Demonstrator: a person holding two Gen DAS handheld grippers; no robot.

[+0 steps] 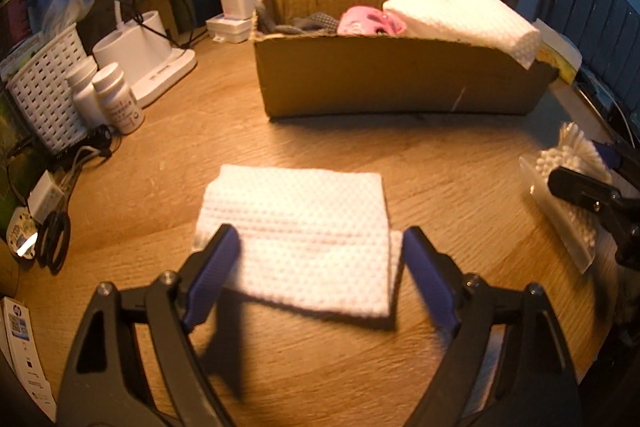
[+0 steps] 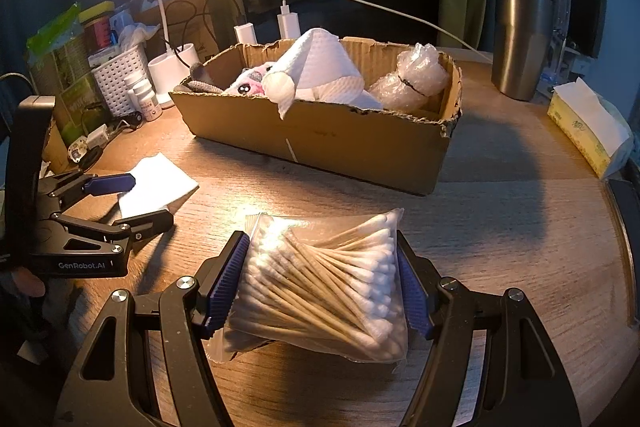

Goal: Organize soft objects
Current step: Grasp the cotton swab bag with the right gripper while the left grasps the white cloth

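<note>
A folded white paper towel [image 1: 296, 235] lies flat on a round wooden table [image 1: 360, 147], framed by the spread blue pads of the left gripper [image 1: 316, 267], whose jaws stand wide on either side of the towel's near edge without pressing it. To the right on the same table, the right gripper [image 2: 322, 283] clamps a clear bag of cotton swabs [image 2: 320, 283] between its pads, the bag's sides pressed against both blue faces. Beyond both, at the far side of the table, sits an open cardboard box [image 2: 320, 135] already holding a larger white towel [image 2: 324, 67], a pink soft toy [image 1: 370, 21], a grey knit item [image 1: 316, 21] and a wad of bubble wrap [image 2: 416, 79]. Left of the box stand a white lamp base [image 1: 144, 43], two white pill bottles [image 1: 116, 99] and a white woven basket [image 1: 44, 83]; a steel tumbler [image 2: 520, 43] and a tissue pack [image 2: 588, 127] sit to the right.
</note>
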